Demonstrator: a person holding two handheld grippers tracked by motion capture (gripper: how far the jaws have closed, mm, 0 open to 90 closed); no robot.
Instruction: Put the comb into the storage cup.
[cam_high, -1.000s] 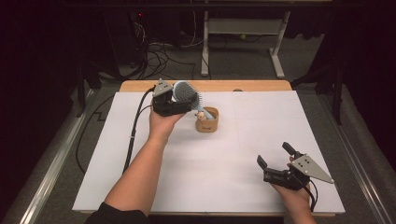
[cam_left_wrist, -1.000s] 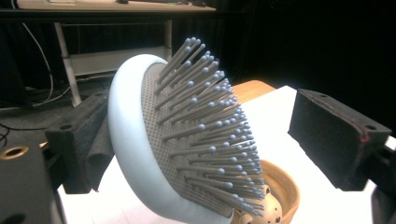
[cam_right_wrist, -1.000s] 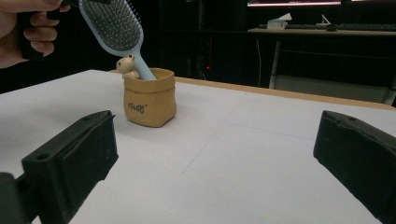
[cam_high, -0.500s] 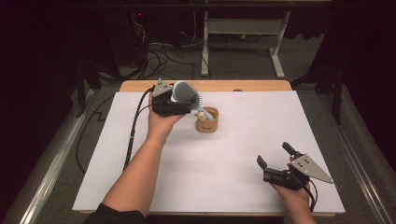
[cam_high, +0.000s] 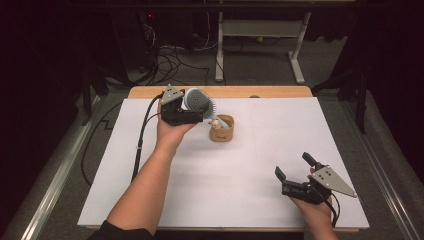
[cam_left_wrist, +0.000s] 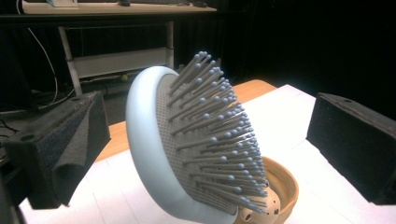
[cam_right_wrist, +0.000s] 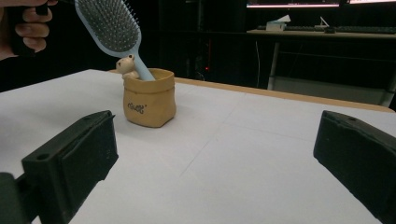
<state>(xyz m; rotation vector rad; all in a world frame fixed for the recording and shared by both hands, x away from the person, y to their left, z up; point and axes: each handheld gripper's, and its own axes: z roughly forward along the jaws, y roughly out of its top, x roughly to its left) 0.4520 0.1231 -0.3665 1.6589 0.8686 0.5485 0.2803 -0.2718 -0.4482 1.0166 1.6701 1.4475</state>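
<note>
The white table cover (cam_high: 200, 200) is the largest thing before you, and on it, near the far edge, stands the small tan pot (cam_high: 221, 131) shaped like a little sack. The light blue hairbrush (cam_high: 199, 100) already stands in this pot with its handle down — the head leans out over the rim toward your left hand, bristles to the side. So the main step, putting the brush in the holder, looks done, as far as I can judge.

Your left gripper (cam_left_wrist: 205, 140) has just been opening. In the left gripper view its two black jaws stand wide on both sides of the brush head, which is between them, and the pads do not press on it. What is left for this hand, I think, is only to draw back without knocking the leaning brush or tipping the pot.

Your right gripper (cam_high: 296, 174) rests low on the near right part of the cover, well apart from the pot. Its jaws are spread and nothing is between them.

In the right gripper view a small bear figure (cam_right_wrist: 126, 65) sits at the rim of the pot, just beside the brush handle. On the front of the pot there is a short dark handwritten word (cam_right_wrist: 137, 108) — it is too small and blurred for me to read with certainty.
</note>
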